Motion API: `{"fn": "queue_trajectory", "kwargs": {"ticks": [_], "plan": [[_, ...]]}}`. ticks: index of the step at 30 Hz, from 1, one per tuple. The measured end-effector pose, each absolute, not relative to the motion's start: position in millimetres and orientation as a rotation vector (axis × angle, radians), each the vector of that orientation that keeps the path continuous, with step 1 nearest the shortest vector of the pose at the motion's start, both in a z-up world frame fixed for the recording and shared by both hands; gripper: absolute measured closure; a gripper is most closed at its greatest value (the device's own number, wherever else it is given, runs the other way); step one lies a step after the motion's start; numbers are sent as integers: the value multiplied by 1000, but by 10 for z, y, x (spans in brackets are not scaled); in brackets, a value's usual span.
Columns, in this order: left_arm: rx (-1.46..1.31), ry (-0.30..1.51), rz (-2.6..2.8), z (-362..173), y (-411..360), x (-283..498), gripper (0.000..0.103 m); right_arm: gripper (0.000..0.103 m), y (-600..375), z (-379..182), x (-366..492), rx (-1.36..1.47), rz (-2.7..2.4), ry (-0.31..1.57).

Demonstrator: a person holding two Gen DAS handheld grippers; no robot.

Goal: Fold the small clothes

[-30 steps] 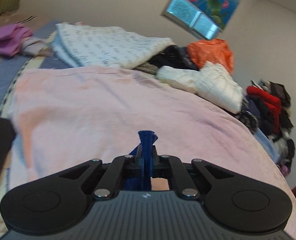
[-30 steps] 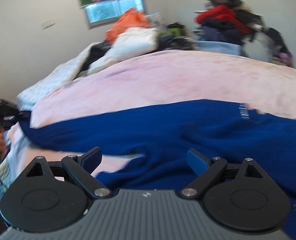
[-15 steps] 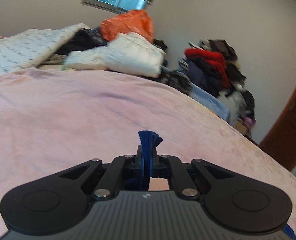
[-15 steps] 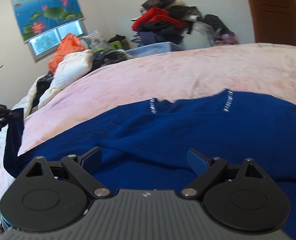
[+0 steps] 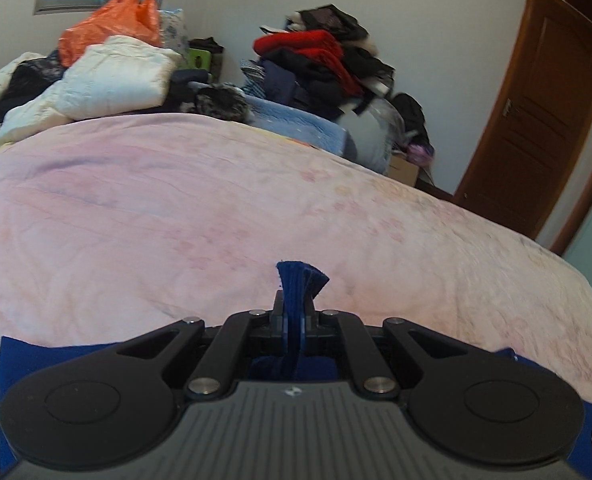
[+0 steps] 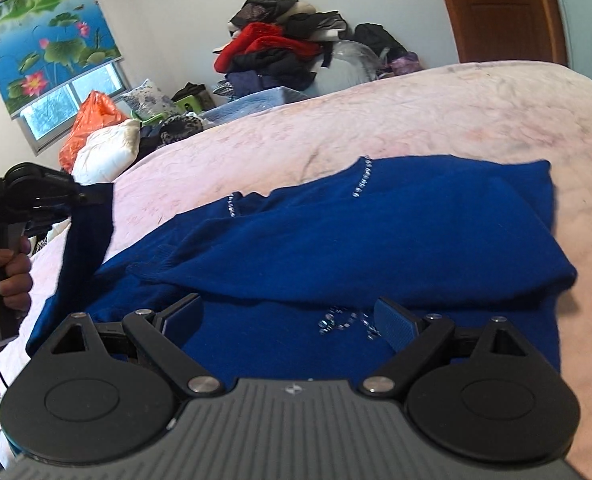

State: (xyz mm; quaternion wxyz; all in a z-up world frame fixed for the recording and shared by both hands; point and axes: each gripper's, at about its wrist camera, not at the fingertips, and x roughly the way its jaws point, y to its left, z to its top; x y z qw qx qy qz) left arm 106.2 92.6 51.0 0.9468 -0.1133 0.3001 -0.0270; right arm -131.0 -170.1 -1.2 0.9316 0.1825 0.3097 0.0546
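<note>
A dark blue sweater [image 6: 376, 232] with small rhinestone trim lies partly folded on the pink bedspread [image 6: 416, 120]. My left gripper [image 5: 294, 312] is shut on the sweater's sleeve end [image 5: 300, 280], which sticks up between its fingers. In the right wrist view that gripper [image 6: 84, 198] holds the sleeve [image 6: 84, 248] lifted at the left, above the bed. My right gripper [image 6: 290, 316] is open and empty, hovering just over the sweater's near part.
Pillows and an orange bag [image 5: 112, 28] are heaped at the bed's far side. A pile of dark and red clothes [image 5: 320, 64] stands beyond it. A brown door [image 5: 536, 120] is at the right. The pink bedspread [image 5: 176, 208] stretches ahead of the left gripper.
The left gripper has swung right with the sleeve, lifting it over the bed. The right gripper's view has shifted so that the whole sweater body shows; it stays open.
</note>
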Motion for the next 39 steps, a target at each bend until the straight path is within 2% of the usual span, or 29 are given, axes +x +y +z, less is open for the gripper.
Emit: {"fn": "queue_trajectory", "kwargs": {"ticks": [8,23,39], "plan": [[-174,643,-148,548,404,1135,98,9,-1838,-88,-1396,397,92,626],[-75,596,-368,796,-734,924,98,9,-2270,-193,-1706,452,-16,621],[6,682,-539,499,-1551,710,98,9,-2518,-235,-1983,423,-90,616]]}}
